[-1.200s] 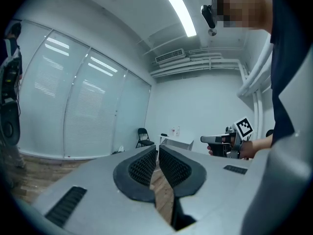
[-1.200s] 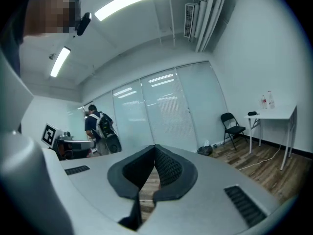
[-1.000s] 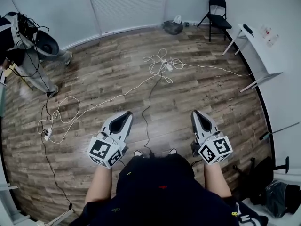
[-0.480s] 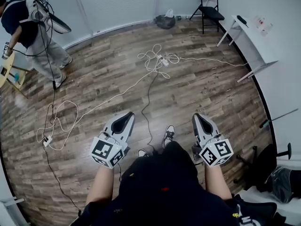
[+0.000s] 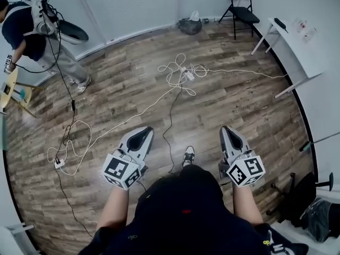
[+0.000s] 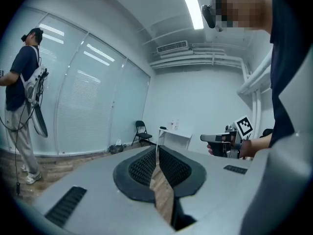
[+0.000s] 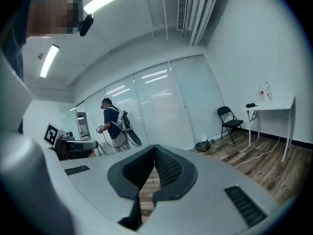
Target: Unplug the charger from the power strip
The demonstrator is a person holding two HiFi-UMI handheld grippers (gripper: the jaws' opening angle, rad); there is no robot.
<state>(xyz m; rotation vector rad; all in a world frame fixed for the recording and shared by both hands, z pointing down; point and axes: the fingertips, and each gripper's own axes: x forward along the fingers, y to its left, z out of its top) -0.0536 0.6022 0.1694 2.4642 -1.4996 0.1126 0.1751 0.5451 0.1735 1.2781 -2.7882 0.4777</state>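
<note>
Two grippers, one in each of the person's hands, point level over a wooden floor (image 5: pixel 234 102); the left gripper (image 5: pixel 143 134) and the right gripper (image 5: pixel 227 133) both have their jaws pressed together with nothing between them. One white power strip (image 5: pixel 189 75) lies on the floor well ahead of them, in a tangle of white cable (image 5: pixel 174 73), and its charger is too small to make out. A second loop of white cable (image 5: pixel 87 134) lies far to the left, and around the room stand one black folding chair (image 5: pixel 243 4), one white counter (image 5: pixel 297 47) and one other person (image 5: pixel 32 33).
</note>
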